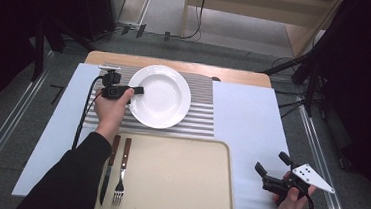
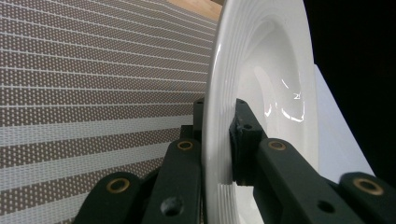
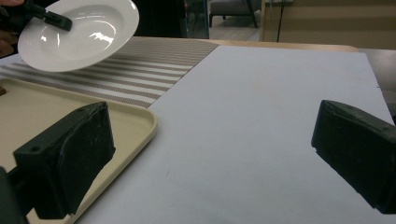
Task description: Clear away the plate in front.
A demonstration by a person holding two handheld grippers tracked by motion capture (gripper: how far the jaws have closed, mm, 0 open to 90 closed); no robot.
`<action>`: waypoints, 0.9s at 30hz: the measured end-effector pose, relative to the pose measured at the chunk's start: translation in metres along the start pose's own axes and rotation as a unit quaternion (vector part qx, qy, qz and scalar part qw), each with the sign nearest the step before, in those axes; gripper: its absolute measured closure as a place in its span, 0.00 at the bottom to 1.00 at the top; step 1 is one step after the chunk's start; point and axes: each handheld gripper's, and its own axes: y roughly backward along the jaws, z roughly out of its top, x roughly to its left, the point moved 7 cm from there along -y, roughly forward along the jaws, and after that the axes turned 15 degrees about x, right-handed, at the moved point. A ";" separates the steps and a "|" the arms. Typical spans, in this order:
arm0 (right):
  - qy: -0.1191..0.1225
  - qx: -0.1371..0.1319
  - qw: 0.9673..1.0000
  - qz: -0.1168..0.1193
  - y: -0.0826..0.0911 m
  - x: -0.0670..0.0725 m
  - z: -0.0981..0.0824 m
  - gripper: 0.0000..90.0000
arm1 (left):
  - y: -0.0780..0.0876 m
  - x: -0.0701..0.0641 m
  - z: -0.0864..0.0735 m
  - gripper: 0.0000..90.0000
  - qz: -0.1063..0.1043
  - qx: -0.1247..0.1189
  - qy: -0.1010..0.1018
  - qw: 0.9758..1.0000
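The white plate (image 1: 160, 96) is a deep, glossy ceramic dish with a broad rim and faint concentric ridges, and it sits over the striped placemat (image 1: 200, 119) at the far middle of the surface (image 1: 251, 135); in the right gripper view it is tilted, its near edge lifted clear of the mat, so I judge it is being picked up rather than resting. The left tool (image 1: 135, 90) pinches the plate's left rim, one black jaw under the rim and one on the inner face, as the left gripper view shows close up. The step in hand looks like carrying the plate off the mat, most likely toward the beige tray (image 1: 177, 184) just in front of it. The next move would call for a steady wrist, since smooth glazed ware held by one edge can slip or swing, and for lowering it flat onto the bare middle of the tray. The placemat is woven mesh in brown and pale bands. The tray is matt plastic with rounded corners and a raised lip; a knife (image 1: 109, 167) and a fork (image 1: 122, 171), both with brown handles and metal ends, lie side by side along its left edge. The right tool (image 1: 272, 167) hangs over the pale sheet at the near right, jaws spread wide and holding nothing.
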 end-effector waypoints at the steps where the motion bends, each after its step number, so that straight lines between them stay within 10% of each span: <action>1: 0.000 0.000 1.000 0.000 0.000 0.000 0.000 0.00 | 0.001 -0.001 -0.001 0.91 -0.003 0.002 0.001 1.000; 27: 0.004 0.001 1.000 -0.003 0.000 0.001 0.000 0.00 | 0.018 -0.022 -0.030 0.91 -0.036 0.005 -0.026 0.999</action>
